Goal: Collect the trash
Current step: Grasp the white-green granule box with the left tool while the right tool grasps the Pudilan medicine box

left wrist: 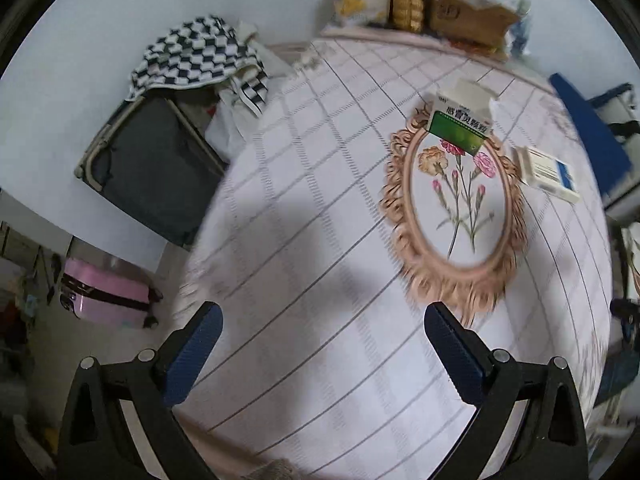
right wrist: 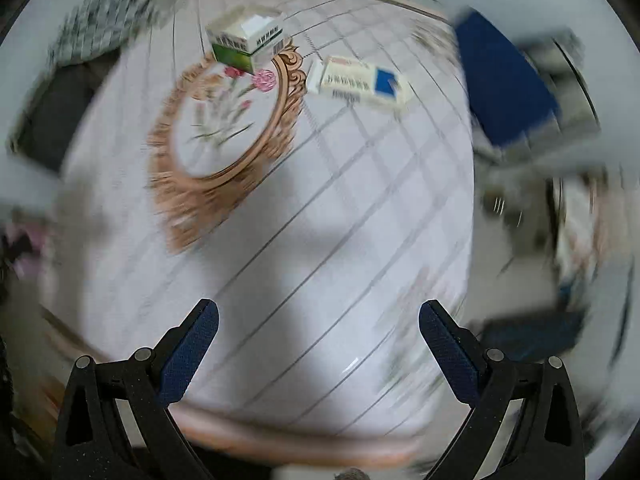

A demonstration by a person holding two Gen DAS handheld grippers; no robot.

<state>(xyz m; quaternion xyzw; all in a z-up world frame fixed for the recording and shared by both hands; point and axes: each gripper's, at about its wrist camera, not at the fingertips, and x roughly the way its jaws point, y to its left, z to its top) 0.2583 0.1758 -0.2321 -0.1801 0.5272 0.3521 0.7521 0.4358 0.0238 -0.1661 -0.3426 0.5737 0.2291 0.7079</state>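
A green and white medicine box (left wrist: 460, 118) stands on the far rim of an oval floral placemat (left wrist: 456, 216) on the checked tablecloth. A flat white and blue medicine box (left wrist: 548, 174) lies to the right of the mat. My left gripper (left wrist: 322, 320) is open and empty, above the near part of the table. In the blurred right wrist view the green box (right wrist: 248, 42) and the white and blue box (right wrist: 360, 86) show far ahead. My right gripper (right wrist: 318, 316) is open and empty over the near table.
A dark chair (left wrist: 148, 168) with checkered cloth (left wrist: 192, 56) stands left of the table. Snack bags and a cardboard box (left wrist: 468, 12) sit at the far edge. A blue chair (left wrist: 588, 132) is at the right. A pink suitcase (left wrist: 104, 292) stands on the floor.
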